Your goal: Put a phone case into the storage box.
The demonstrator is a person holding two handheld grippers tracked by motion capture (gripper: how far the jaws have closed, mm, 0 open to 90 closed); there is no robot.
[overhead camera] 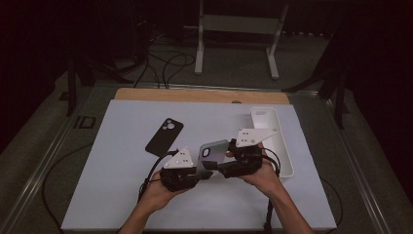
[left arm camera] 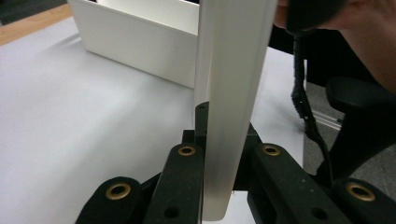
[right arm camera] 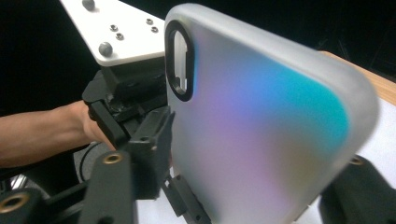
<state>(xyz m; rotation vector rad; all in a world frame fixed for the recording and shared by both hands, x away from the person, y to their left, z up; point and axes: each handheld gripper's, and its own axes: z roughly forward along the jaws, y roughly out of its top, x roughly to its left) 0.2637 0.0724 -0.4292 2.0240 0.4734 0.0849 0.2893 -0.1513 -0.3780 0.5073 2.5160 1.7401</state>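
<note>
white table (overhead camera: 122, 195), left gripper (overhead camera: 202, 171) clamping phone case (overhead camera: 214, 151)

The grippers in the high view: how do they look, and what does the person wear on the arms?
Both the left gripper and the right gripper are black, and each carries a pale three-cornered plate with small screws on top. Black cables trail from them. Their black fingers have brass-coloured rings at the joints. The forearms are bare, with no sleeves visible.

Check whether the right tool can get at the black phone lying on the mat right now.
Probably not directly: the left tool and the iridescent phone case it clamps sit between the right tool and the black phone.
</note>
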